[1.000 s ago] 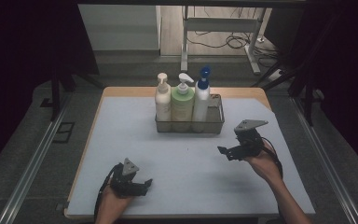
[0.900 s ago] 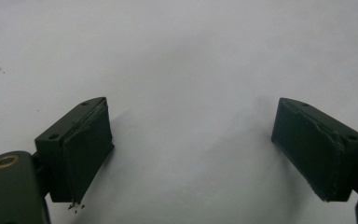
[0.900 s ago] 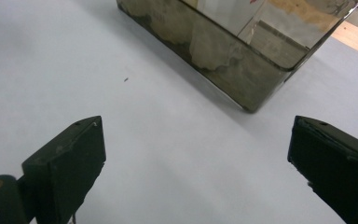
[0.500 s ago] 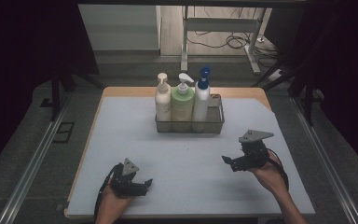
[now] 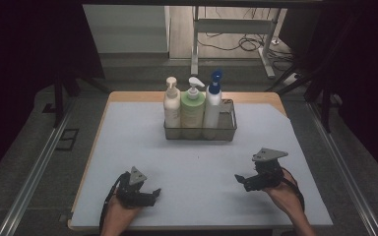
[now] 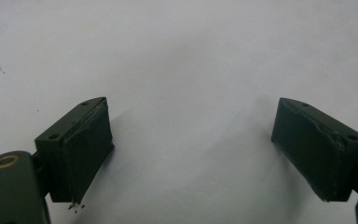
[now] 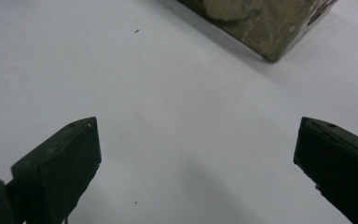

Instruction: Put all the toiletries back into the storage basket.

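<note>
- The table (image 5: 128, 147) has a pale blue-grey top. A wire basket (image 5: 226, 129) sits near the far edge, about in the middle.
- Three bottles stand up straight in the basket, side by side in a row that runs left to right.
- The left one is a cream pump bottle (image 5: 172, 105). The middle one is a green pump bottle (image 5: 193, 109). The right one is a white spray bottle (image 5: 212, 103) with a blue top.
- The bottles touch or almost touch each other. They fill most of the basket, and there is a little room at its right end.
- The left gripper (image 5: 151, 192) rests low near the near edge of the table, toward the left corner. Its jaws are wide apart and hold nothing.
- The right gripper (image 5: 238, 178) is over the near right part of the table. Its jaws are wide apart too, and they hold nothing.
- In the right gripper view, a corner of the basket (image 7: 270, 28) shows at the top, ahead and a bit to the right of the jaws.
- In the left gripper view I see bare table between the jaws.
- Both grippers are well apart from the basket. The basket lies straight ahead of them, toward the far edge.
- I think the right gripper is a little nearer to the basket, and nearest to the spray bottle.
- The bottles are tall and stand up, so I think a gripper must come from the side or from above, with its jaws on both sides of one bottle.
</note>
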Demonstrator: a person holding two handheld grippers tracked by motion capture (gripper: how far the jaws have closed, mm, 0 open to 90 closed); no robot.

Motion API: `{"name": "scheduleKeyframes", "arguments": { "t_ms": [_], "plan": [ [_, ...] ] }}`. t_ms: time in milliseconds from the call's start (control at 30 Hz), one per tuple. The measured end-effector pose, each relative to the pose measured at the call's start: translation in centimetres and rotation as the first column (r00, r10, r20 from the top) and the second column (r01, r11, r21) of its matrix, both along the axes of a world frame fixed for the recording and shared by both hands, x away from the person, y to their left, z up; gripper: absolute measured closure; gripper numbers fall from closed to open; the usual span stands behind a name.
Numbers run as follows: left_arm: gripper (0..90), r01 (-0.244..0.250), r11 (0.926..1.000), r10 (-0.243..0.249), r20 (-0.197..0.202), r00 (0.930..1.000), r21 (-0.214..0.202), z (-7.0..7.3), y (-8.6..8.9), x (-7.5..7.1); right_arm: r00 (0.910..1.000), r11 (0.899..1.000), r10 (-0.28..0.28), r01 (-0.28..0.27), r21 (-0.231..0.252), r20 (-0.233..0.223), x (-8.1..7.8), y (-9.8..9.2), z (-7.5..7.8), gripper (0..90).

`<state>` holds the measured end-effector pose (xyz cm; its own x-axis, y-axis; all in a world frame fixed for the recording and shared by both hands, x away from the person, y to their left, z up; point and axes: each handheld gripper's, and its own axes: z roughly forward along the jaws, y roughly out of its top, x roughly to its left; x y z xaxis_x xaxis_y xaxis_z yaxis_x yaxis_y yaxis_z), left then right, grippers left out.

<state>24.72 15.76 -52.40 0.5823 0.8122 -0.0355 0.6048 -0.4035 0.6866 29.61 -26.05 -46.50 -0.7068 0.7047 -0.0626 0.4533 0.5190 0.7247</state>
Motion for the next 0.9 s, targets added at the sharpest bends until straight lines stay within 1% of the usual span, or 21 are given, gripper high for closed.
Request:
{"name": "scheduleKeyframes", "arguments": {
  "t_ms": [167,500,700,900],
  "plan": [
    [12.0,0.0,1.0,0.0,0.0,1.0,0.0,0.0,0.0,0.0,0.9999,1.0,0.003,-0.003,0.003,-0.016,-0.5,0.0,-1.2,0.2],
    [12.0,0.0,1.0,0.0,0.0,1.0,0.0,0.0,0.0,0.0,0.9992,1.0,0.007,-0.007,0.001,-0.039,-1.1,-0.1,-3.1,0.2],
    [12.0,0.0,1.0,0.0,0.001,1.0,0.0,0.0,0.0,0.0,0.9984,1.0,0.004,-0.004,0.009,-0.056,-1.4,-0.2,-4.2,0.1],
    [12.0,0.0,1.0,0.0,0.001,1.0,0.0,0.0,0.0,0.0,0.9973,1.0,0.001,-0.002,-0.003,-0.073,-1.4,-0.2,-5.5,0.0]
  ]
}}
